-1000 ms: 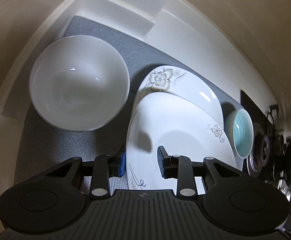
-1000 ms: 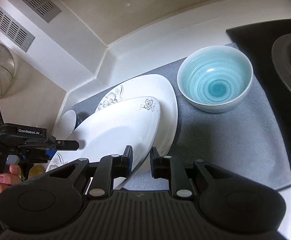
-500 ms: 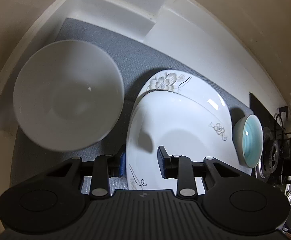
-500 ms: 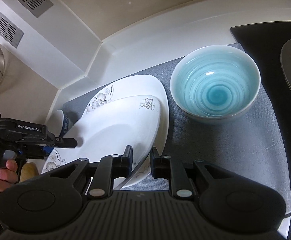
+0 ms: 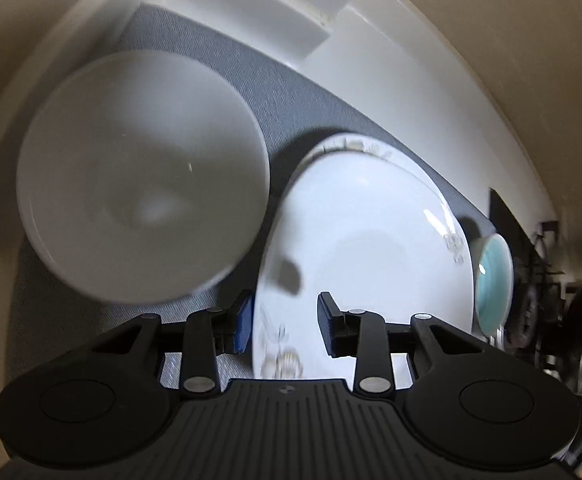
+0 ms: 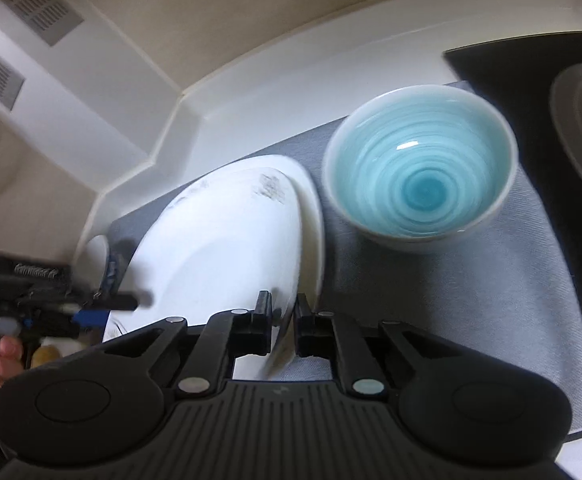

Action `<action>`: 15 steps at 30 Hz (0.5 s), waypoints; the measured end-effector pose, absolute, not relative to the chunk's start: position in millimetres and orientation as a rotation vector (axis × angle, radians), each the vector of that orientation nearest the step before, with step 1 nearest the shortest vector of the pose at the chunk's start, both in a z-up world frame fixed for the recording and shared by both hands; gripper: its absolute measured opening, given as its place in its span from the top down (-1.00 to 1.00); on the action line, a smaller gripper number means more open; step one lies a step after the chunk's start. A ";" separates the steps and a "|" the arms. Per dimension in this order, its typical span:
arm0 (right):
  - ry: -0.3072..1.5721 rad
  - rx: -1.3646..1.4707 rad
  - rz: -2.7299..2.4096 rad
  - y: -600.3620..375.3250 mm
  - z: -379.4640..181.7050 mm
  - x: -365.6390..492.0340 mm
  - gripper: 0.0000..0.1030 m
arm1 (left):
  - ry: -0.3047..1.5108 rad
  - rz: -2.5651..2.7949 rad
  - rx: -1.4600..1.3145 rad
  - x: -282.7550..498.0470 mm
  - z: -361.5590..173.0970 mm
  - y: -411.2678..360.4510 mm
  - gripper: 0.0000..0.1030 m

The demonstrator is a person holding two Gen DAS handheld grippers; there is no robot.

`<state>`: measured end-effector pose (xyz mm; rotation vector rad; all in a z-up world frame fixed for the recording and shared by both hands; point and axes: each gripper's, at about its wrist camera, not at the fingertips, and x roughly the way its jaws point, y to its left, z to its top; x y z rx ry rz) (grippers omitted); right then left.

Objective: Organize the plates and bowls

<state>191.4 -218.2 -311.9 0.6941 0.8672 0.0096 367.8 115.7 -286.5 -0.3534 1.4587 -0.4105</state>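
White top plate sits pinched at its near edge by the right gripper, left gripper looks loose around its other edge, teal bowl just beside.

The big bowl is plain white inside. The top plate is white with small grey flowers and thin dark lines near its rim. The plate under it is white too. The small bowl is light blue, with darker blue rings that go round to its middle. The mat is grey. The gripper fingers are black with blue pads.
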 end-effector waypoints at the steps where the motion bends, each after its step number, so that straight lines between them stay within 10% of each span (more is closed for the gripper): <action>1: 0.861 0.701 0.009 -220.6 -312.4 191.2 0.83 | 1.452 -0.419 -0.348 365.6 -285.3 116.1 0.32; 15: 0.901 0.741 -0.037 -222.8 -310.5 206.0 0.73 | 1.511 -0.517 -0.318 339.8 -305.8 112.9 0.50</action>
